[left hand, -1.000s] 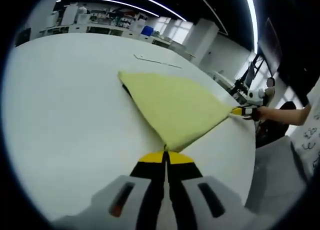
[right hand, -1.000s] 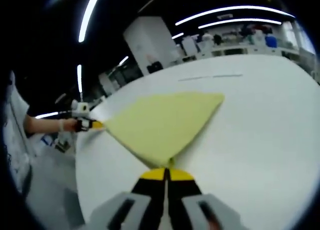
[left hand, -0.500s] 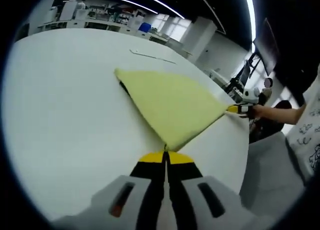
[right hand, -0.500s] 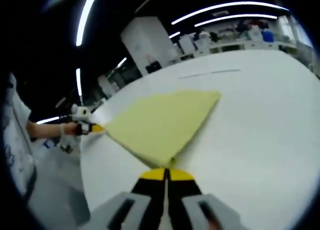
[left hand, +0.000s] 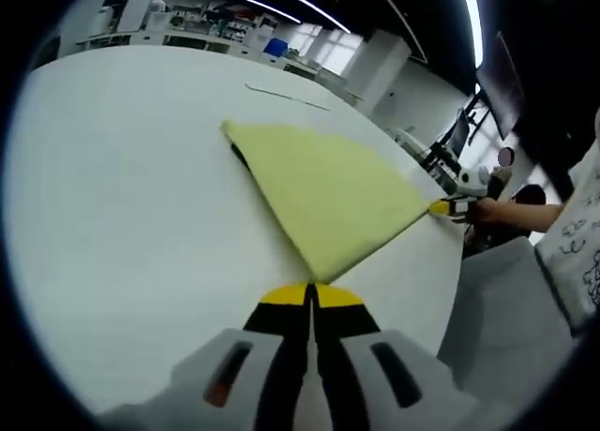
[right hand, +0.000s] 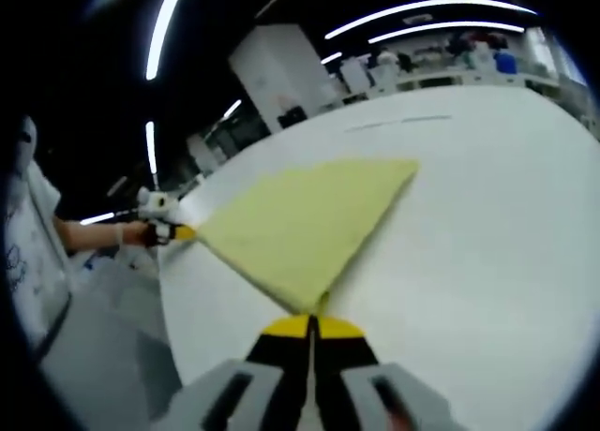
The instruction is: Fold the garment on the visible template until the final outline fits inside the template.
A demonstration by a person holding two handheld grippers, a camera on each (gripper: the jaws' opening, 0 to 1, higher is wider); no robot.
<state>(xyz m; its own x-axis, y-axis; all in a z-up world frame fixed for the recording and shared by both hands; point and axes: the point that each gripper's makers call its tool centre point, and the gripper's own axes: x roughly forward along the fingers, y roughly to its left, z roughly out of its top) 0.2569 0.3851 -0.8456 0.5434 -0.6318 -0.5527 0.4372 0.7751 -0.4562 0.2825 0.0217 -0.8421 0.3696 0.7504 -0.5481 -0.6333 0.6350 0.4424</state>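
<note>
A pale yellow garment (left hand: 323,192) is stretched into a flat triangle over the white table (left hand: 122,225). In the left gripper view, my left gripper (left hand: 311,285) is shut on its near corner. My right gripper (left hand: 444,207), held by a hand (left hand: 487,211), pinches the corner at the right. In the right gripper view the same garment (right hand: 300,220) runs from my right gripper (right hand: 314,316), shut on a corner, to the left gripper (right hand: 178,231) at the left. The third corner lies far out on the table. A thin template line (left hand: 286,96) is drawn beyond it.
The table's edge (left hand: 450,290) runs close by on the side where the person stands. The thin line (right hand: 398,123) also crosses the far table in the right gripper view. Shelves and benches stand in the background under long ceiling lights.
Both grippers keep their hold on the garment's corners and it stays taut. Both views have shifted slightly with the hands.
</note>
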